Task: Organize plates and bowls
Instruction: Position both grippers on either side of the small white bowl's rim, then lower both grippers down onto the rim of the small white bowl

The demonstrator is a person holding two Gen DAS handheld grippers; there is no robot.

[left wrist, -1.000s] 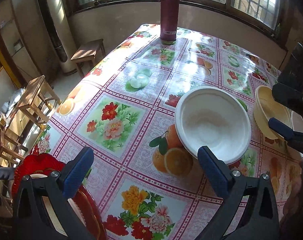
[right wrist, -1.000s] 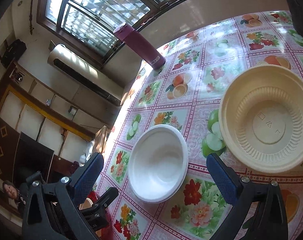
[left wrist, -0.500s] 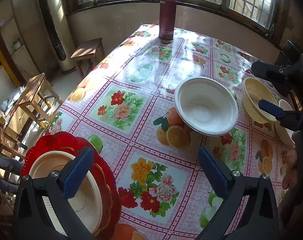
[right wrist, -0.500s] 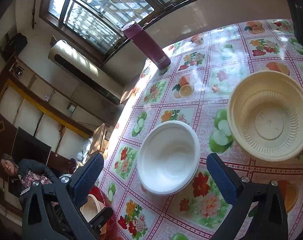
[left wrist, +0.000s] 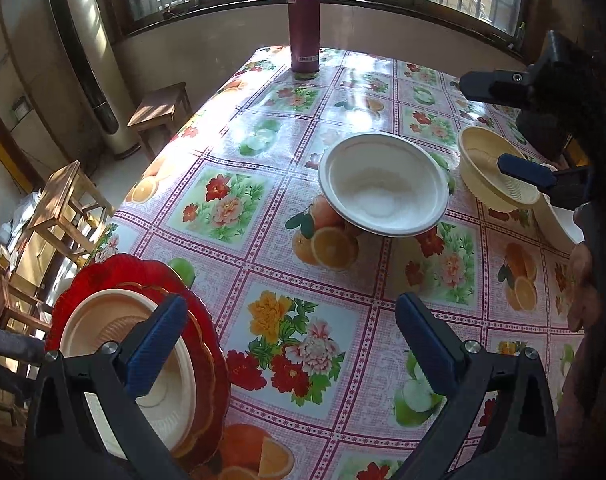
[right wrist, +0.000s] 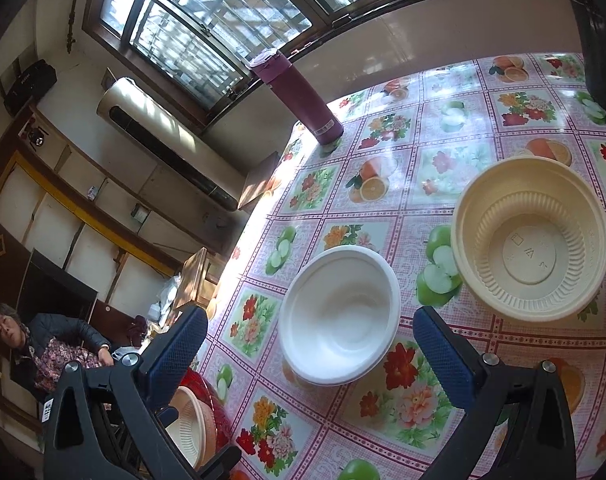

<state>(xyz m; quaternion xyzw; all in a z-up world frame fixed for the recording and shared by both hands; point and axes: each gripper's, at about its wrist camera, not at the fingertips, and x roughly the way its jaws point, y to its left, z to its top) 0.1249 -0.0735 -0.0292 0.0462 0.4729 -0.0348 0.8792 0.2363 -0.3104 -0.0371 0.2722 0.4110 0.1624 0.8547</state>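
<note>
Both tools stood wide apart, holding nothing: the left tool (left wrist: 289, 330) and right tool (right wrist: 309, 334) hovered above the floral-oilcloth surface (left wrist: 263, 240). The round white foam bowl (left wrist: 384, 185) sat mid-surface; right of it the cream ribbed plastic bowl (right wrist: 529, 240), left of it a beige bowl (left wrist: 103, 320) on the red scalloped plate (left wrist: 207, 344).

white bowl (left wrist: 384, 192) beside cream bowl (left wrist: 491, 172)
</note>
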